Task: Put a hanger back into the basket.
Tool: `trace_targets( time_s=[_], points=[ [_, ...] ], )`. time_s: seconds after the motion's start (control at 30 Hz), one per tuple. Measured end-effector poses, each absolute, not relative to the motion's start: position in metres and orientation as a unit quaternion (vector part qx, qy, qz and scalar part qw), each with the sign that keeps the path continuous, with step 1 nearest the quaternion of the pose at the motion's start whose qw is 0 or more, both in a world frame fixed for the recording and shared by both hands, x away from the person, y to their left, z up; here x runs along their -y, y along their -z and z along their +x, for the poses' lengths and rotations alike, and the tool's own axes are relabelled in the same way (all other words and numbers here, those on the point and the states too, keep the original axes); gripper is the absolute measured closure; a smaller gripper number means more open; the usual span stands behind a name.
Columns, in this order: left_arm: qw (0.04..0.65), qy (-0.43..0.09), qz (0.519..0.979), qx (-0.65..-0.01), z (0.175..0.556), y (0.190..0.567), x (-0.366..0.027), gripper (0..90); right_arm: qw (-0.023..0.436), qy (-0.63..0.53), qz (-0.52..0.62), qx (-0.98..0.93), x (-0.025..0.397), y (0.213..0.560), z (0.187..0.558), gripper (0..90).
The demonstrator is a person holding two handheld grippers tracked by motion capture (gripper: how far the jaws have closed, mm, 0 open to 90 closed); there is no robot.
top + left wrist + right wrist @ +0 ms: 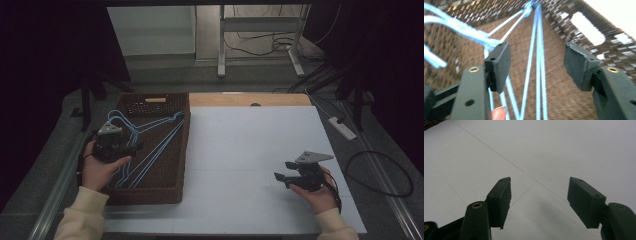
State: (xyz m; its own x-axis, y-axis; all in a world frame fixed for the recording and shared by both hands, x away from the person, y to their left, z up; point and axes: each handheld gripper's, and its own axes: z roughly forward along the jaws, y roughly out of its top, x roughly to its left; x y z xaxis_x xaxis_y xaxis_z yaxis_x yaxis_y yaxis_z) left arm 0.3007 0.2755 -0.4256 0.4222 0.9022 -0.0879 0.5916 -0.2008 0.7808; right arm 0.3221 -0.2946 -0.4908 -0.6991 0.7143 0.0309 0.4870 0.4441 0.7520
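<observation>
- Cream sleeves on both forearms
- Black left gripper: square pads, brass rivets
- Black right gripper; grey three-cornered plate, black cable

In your left gripper view, the pale blue wire hangers are motion-blurred, so you cannot count them or trace their hooks; their lower ends run off the bottom edge. The brown woven basket is cut off on every side there. From the high view, your left gripper and hand cover part of the hangers, and the jaw gap is too small to judge.
</observation>
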Motion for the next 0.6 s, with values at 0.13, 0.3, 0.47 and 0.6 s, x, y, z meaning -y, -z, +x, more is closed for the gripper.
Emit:
trace_targets(
  time_s=[0.13, 0.3, 0.47, 0.6],
  points=[
    [0.433, -0.197, 0.74, -0.475, 0.285, 0.418, -0.269, 35.1, 0.148, -0.391, 0.362, -0.833, 0.296, 0.489, 0.321, 36.3],
    [0.456, -0.196, 0.752, -0.435, 0.263, 0.417, -0.25, 32.9, 0.15, -0.397, 0.361, -0.831, 0.297, 0.486, 0.318, 36.1],
    [0.472, -0.194, 0.748, -0.425, 0.247, 0.421, -0.235, 31.6, 0.152, -0.402, 0.358, -0.829, 0.295, 0.483, 0.313, 35.8],
    [0.473, -0.194, 0.753, -0.414, 0.235, 0.431, -0.225, 30.1, 0.153, -0.407, 0.355, -0.828, 0.294, 0.481, 0.307, 35.6]
  ],
)
